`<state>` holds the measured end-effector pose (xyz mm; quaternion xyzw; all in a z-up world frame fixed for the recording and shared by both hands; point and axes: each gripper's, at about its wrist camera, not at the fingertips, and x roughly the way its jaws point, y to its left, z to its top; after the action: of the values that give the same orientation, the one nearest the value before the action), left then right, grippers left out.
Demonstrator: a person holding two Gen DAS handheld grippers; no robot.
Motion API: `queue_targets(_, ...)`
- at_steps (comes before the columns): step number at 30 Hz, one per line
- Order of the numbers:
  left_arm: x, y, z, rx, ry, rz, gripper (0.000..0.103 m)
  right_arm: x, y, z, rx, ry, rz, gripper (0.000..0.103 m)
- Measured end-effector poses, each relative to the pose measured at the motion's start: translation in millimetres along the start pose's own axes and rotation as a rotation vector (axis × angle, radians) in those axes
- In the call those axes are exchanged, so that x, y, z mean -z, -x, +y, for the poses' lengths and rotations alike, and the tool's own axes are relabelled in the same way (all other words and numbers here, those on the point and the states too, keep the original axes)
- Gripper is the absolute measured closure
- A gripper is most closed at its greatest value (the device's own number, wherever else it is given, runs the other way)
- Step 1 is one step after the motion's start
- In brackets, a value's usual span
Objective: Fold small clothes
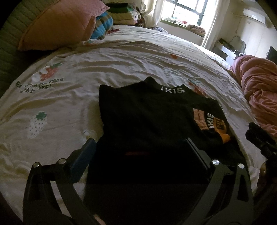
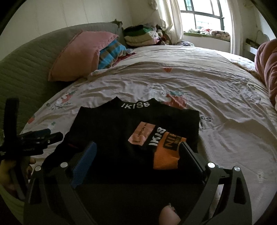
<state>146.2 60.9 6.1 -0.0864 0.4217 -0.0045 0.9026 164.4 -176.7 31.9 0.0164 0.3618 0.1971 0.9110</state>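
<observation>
A black top (image 1: 147,117) lies flat on the bed (image 1: 121,57), in the lower middle of both views. Its neck, with white letters, points toward the far side of the bed. A sleeve with an orange cuff (image 2: 166,155) and a pink patch (image 2: 141,132) is folded over the top's right side.

The left tool (image 1: 140,147) is spread wide just above the near edge of the top. It pinches nothing. The right tool (image 2: 138,152) is spread wide too. The orange cuff sits just in front of its right finger, but the pads do not squeeze it. In the right view the left tool shows at the left edge with a hand (image 2: 10,173) on it. In the left view the right tool shows dark at the right edge.

A pink pillow (image 1: 60,24) leans at the upper left, with a blue striped cloth (image 1: 102,26) beside it. A pile of folded clothes (image 2: 140,36) sits behind them. A pink blanket (image 1: 259,90) is bunched at the right edge. Nothing lies on the black top.

The bed sheet is pale and wrinkled, with strawberry pictures (image 1: 38,124) on it. A green padded headboard (image 2: 31,57) curves along the left. A bright window (image 2: 206,15) with pale curtains is at the upper right.
</observation>
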Motion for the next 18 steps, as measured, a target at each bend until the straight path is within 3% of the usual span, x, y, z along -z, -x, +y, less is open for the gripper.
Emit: queue_targets(18, 20, 32, 8, -0.042, -0.019, -0.02, 0.009, 10, 22, 7, 0.021, 0.031, 0.006, 0.008)
